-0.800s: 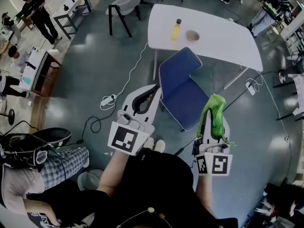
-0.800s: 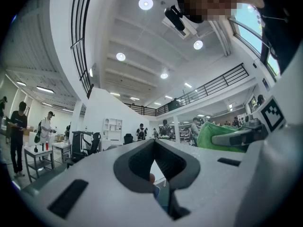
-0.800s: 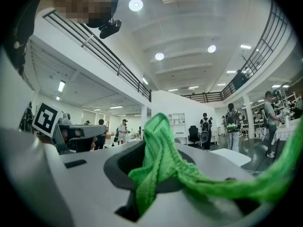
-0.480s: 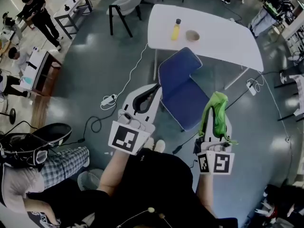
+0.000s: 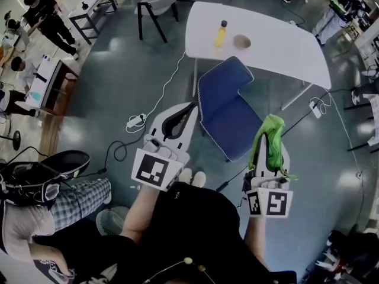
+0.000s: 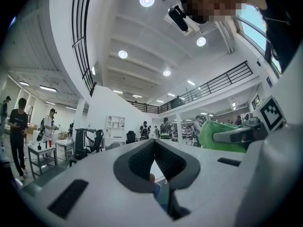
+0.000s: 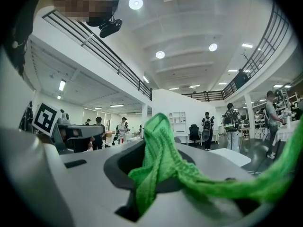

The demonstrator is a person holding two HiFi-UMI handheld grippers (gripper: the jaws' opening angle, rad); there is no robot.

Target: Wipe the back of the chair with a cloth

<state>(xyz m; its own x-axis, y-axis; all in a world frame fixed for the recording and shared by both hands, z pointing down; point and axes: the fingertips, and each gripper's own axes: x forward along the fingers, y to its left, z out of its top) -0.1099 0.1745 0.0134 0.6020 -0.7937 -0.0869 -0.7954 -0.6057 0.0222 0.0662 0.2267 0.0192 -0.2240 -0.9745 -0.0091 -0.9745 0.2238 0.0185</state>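
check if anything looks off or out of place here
Nothing spilled or broken. The blue chair sits turned at an angle to the table, and a white power strip with its cord lies loose on the floor beside it.

A white surface (image 5: 278, 46) stood on the grey floor. On it, near its far left end, a yellow bottle (image 5: 220, 35) with a dark cap stood upright, and a round tan bowl (image 5: 241, 42) sat just beside the bottle. A white cable (image 5: 169, 84) trailed from the surface's left edge down to a white power strip (image 5: 135, 123) lying on the floor. Beyond the surface's left end stood a pale chair with black legs (image 5: 160, 7). Well to the left of the surface, a person in black (image 5: 47, 19) stood.
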